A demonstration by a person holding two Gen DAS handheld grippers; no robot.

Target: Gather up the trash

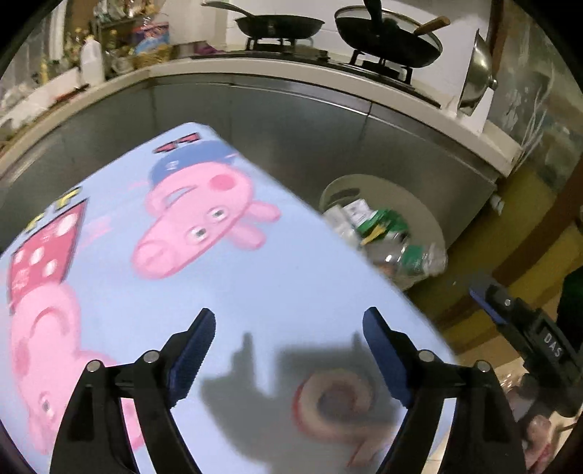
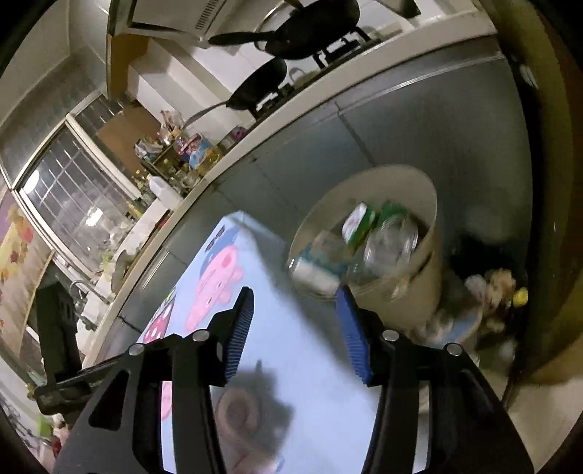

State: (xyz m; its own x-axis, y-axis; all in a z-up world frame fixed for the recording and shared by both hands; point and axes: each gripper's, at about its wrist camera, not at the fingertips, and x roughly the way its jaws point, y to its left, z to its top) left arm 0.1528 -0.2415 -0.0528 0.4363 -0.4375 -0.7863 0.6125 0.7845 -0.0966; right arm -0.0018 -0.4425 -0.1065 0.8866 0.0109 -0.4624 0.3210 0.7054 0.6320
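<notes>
Apparently near done: clear plastic bottles and green-labelled packets already piled in round beige bin, far right beyond pale-blue cartoon-pig bench. Left hand-held gripper spread wide, right hand-held gripper half-parted, both empty. No loose trash visible.

Item count, as visible:

- Grippers: two, a left gripper and a right gripper, each with two blue-padded fingers.
- Waste bin: one, cream-coloured. Its contents are blurred; at least one clear plastic bottle shows.
- Desk: one, with a cartoon-pig cover.
- Pans on the stove: two, a frying pan and a lidded wok.
- Steel bowl: one.
</notes>
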